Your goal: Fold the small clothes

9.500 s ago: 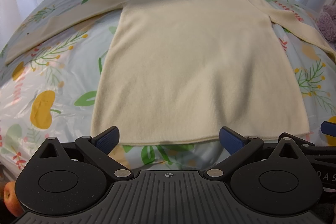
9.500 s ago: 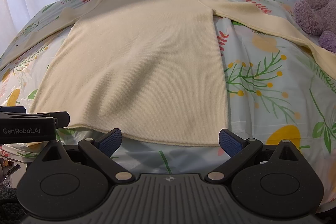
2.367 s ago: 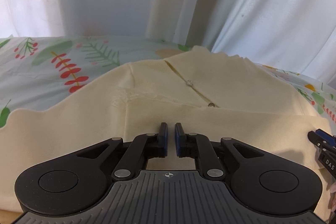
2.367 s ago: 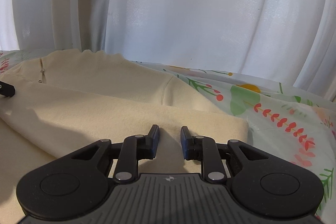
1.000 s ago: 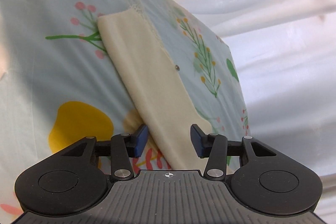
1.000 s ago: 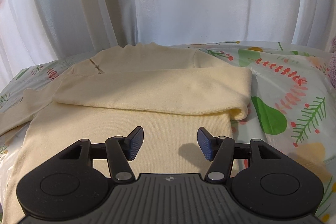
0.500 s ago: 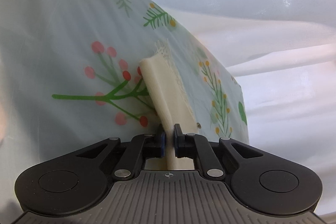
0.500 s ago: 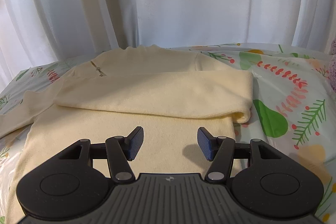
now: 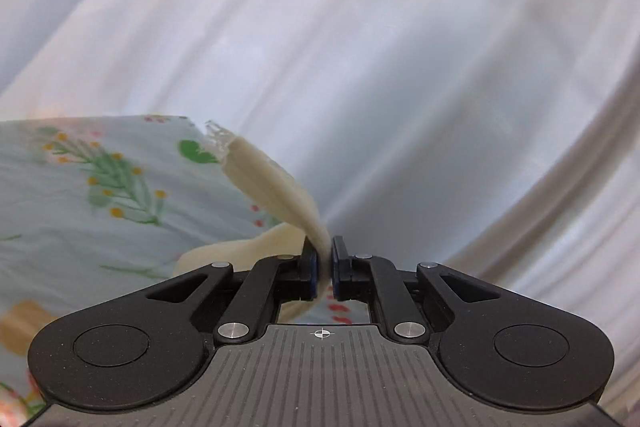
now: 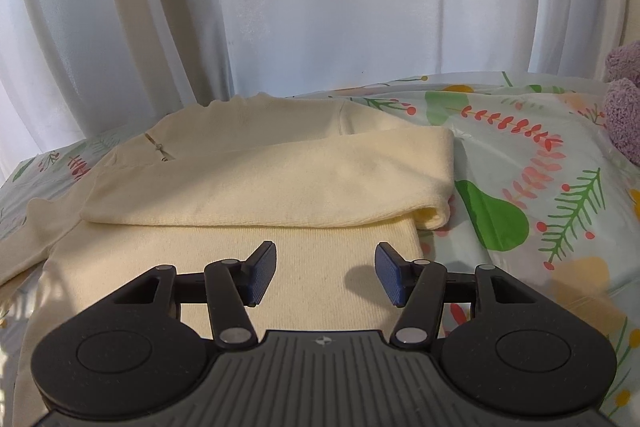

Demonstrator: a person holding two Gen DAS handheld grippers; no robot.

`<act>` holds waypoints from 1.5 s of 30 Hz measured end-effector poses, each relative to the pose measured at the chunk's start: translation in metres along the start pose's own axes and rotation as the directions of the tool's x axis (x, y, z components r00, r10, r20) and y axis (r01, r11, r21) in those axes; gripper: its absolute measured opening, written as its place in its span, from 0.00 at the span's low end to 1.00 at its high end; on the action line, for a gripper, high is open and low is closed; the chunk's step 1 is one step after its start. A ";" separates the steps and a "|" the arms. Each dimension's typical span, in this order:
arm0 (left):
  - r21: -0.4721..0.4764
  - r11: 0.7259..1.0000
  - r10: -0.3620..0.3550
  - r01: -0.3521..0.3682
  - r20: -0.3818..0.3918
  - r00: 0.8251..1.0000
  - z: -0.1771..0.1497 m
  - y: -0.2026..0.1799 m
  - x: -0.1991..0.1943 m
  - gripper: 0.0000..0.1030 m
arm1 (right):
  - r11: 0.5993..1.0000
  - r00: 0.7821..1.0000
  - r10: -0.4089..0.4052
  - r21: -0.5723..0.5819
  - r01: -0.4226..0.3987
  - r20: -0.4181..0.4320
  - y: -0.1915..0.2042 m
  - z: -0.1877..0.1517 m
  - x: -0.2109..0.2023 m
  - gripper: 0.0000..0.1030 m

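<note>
Lifted since a second ago: left hand-held gripper (image 9: 324, 269) pinched tight on sleeve (image 9: 276, 187), cuff pointing up-left. Right hand-held gripper (image 10: 325, 277) half open, closing slowly, nothing between jaws, over sweater (image 10: 256, 251) on bed (image 10: 520, 195). Other sleeve lies folded across. Left nearer.

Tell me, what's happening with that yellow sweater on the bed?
A person is folding a cream sweater on a flowery bedsheet with two hand-held grippers. One sleeve is already folded across the chest. The left gripper has its jaws shut on the other sleeve and holds its end up off the sheet. The right gripper hovers over the sweater's body with nothing between its jaws, which are closing a little.
</note>
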State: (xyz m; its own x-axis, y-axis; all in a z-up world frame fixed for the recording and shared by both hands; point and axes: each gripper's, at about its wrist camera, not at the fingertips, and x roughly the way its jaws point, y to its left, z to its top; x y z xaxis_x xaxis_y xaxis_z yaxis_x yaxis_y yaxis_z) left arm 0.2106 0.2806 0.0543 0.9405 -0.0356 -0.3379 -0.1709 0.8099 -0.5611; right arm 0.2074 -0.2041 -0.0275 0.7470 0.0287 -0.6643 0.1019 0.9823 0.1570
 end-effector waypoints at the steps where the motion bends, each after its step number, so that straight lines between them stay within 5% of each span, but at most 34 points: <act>1: 0.066 0.994 -0.079 0.082 -0.039 0.996 -0.009 -0.032 0.008 0.09 | 1.000 1.000 0.005 0.002 -0.005 0.005 0.000 0.000 -0.001 0.52; 2: 0.108 0.984 -0.131 0.139 -0.085 0.988 -0.017 -0.057 0.016 0.11 | 1.000 1.000 0.012 0.004 -0.012 0.011 0.000 0.001 -0.001 0.52; 3: 0.135 0.973 -0.168 0.186 -0.133 0.977 -0.028 -0.079 0.024 0.23 | 1.000 1.000 0.017 0.005 -0.017 0.013 -0.001 0.002 -0.002 0.52; 4: 0.145 0.963 -0.201 0.228 -0.182 0.963 -0.043 -0.099 0.033 0.52 | 1.000 1.000 0.024 0.005 -0.024 0.016 -0.001 0.003 -0.001 0.52; 6: 0.137 0.961 -0.207 0.239 -0.211 0.955 -0.068 -0.114 0.044 0.69 | 0.999 0.999 0.035 0.004 -0.035 0.020 -0.002 0.004 0.000 0.51; 12: 0.091 0.994 -0.028 0.067 -0.379 0.925 -0.132 -0.088 0.067 0.59 | 0.985 0.986 0.160 0.070 -0.156 -0.048 -0.006 0.015 0.021 0.44; 20: 0.094 0.993 0.101 -0.069 -0.399 0.911 -0.148 -0.045 0.064 0.57 | 0.889 0.882 0.450 0.162 -0.428 -0.142 0.043 0.052 0.095 0.44; 24: 0.082 0.994 0.099 -0.072 -0.397 0.913 -0.147 -0.039 0.062 0.56 | 0.876 0.854 0.475 0.203 -0.437 -0.211 0.074 0.054 0.136 0.35; 28: 0.096 0.993 0.098 -0.066 -0.388 0.917 -0.148 -0.040 0.065 0.55 | 0.893 0.864 0.450 0.134 -0.430 -0.226 0.096 0.058 0.145 0.06; 31: 0.069 0.995 0.099 -0.079 -0.391 0.915 -0.145 -0.036 0.068 0.50 | 0.904 0.879 0.426 0.072 -0.421 -0.216 0.104 0.057 0.143 0.06; 35: 0.029 0.994 0.109 -0.107 -0.387 0.916 -0.135 -0.027 0.070 0.48 | 0.916 0.914 0.400 0.013 -0.400 -0.064 0.093 0.067 0.109 0.06; 39: -0.003 0.994 0.103 -0.112 -0.370 0.923 -0.123 -0.023 0.077 0.46 | 0.971 0.967 0.239 -0.010 -0.239 0.092 0.056 0.075 0.079 0.06; 43: -0.031 0.995 0.080 -0.099 -0.375 0.923 -0.125 -0.026 0.089 0.35 | 0.993 0.994 0.098 0.061 -0.101 0.048 0.006 0.069 0.082 0.06; 45: -0.048 0.994 0.074 -0.099 -0.383 0.921 -0.127 -0.027 0.094 0.34 | 0.989 0.996 0.094 0.115 -0.093 -0.007 -0.012 0.063 0.089 0.06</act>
State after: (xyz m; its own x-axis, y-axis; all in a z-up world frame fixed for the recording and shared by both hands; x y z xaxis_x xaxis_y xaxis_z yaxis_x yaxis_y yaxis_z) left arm 0.2669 0.1809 -0.0579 0.7409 -0.1974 -0.6419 -0.2774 0.7805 -0.5603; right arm 0.3145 -0.2249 -0.0426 0.7487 0.1227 -0.6515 0.1070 0.9475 0.3013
